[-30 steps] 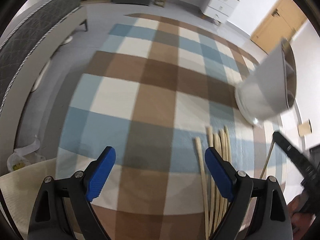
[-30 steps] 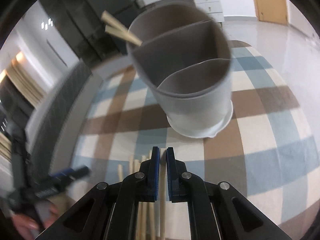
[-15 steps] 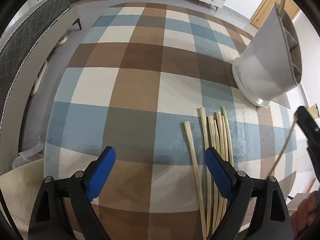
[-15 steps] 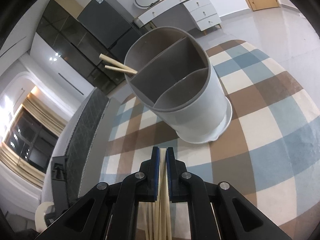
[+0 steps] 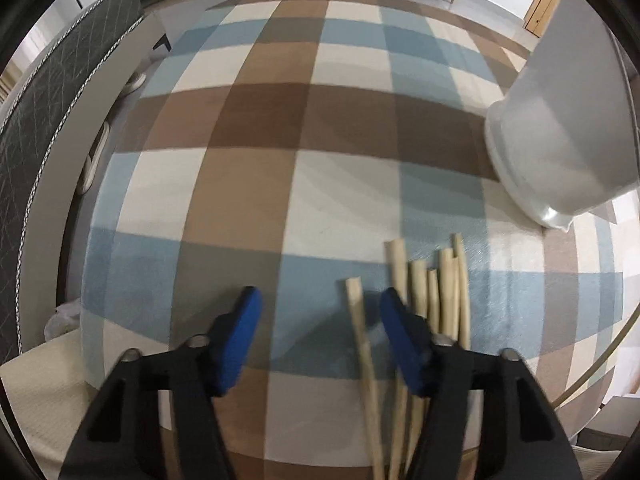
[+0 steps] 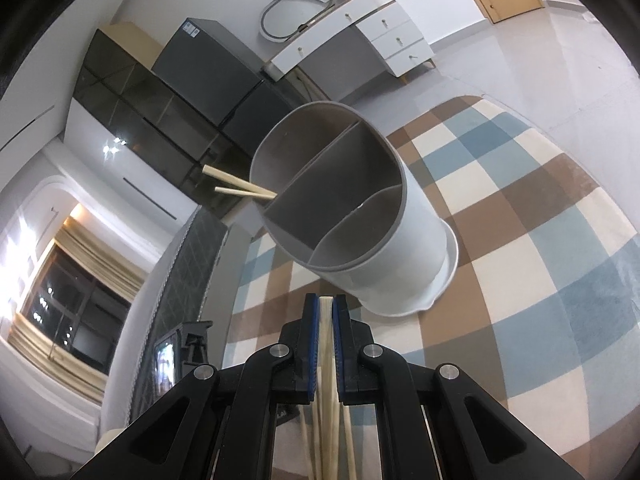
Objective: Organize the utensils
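Ahead, open checked cloth, holder at edge

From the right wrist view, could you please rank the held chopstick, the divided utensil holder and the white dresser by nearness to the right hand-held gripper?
1. Held chopstick, clamped in the right hand-held gripper.
2. Utensil holder, just ahead on the rug.
3. White dresser, against the far wall.

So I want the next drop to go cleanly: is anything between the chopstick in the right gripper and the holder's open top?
Nothing visible: the right gripper grips a chopstick, and open space separates it from the utensil holder, whose near compartments look empty.
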The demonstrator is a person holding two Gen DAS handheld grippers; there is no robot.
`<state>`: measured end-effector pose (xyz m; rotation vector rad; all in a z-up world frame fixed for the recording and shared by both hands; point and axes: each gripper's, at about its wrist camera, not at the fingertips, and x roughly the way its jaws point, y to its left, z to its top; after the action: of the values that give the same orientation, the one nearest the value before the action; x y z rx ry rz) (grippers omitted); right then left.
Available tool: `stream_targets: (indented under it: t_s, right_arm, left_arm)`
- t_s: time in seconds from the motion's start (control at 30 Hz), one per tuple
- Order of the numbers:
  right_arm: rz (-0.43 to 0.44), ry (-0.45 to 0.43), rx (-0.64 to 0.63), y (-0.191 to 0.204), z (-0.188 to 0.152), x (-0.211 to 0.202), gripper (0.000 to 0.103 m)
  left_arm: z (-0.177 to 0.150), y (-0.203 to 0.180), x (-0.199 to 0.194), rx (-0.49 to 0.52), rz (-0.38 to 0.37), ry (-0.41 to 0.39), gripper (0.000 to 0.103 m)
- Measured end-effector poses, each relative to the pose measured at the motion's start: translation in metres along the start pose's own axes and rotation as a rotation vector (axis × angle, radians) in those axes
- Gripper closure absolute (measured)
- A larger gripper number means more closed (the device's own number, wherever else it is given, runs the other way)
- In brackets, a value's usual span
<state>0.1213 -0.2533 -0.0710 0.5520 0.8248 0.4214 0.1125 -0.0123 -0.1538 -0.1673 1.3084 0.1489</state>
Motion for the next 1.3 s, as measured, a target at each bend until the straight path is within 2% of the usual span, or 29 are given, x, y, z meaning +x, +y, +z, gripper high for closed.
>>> stream_targets:
  t_s: [0.03,0.13,0.2,0.37,0.47,0.7,0.87,1.0,1.3]
  right_arm:
    - [0.002,-0.004,0.000,0.000,0.000,-0.001,0.097]
    - [0.006,-0.009,0.003,-0.001,0.001,-0.004,0.097]
    - [0.003,-0.010,0.003,-0.002,0.002,-0.005,0.097]
    - [-0.004,-0.020,-0.008,0.000,-0.002,-0.009,0.097]
    - [-0.005,-0.023,-0.034,0.002,-0.005,-0.009,0.097]
    - [-0.001,-0.039,-0.105,0.017,-0.009,-0.023,0.097]
    - [-0.021,-0.046,-0.187,0.035,-0.019,-0.033,0.097]
    - [-0.049,-0.048,-0.220,0.045,-0.030,-0.042,0.097]
    - [-0.068,-0.111,-0.294,0.069,-0.036,-0.067,0.097]
  left_arm:
    - [0.000,-0.001,-0.002,-0.001,0.000,-0.009,0.076]
    - [0.001,-0.008,-0.003,0.016,0.016,0.000,0.100]
    - [0.002,-0.012,-0.003,0.026,0.014,0.014,0.101]
    - [0.000,-0.015,-0.017,0.033,-0.003,-0.032,0.101]
    - [-0.003,-0.011,-0.037,0.020,-0.049,-0.087,0.101]
    - [-0.017,-0.005,-0.104,0.023,-0.183,-0.272,0.102]
    - [-0.019,0.007,-0.130,0.030,-0.241,-0.336,0.102]
    - [-0.022,0.019,-0.141,0.012,-0.282,-0.335,0.102]
    - [-0.031,0.023,-0.155,0.056,-0.288,-0.345,0.102]
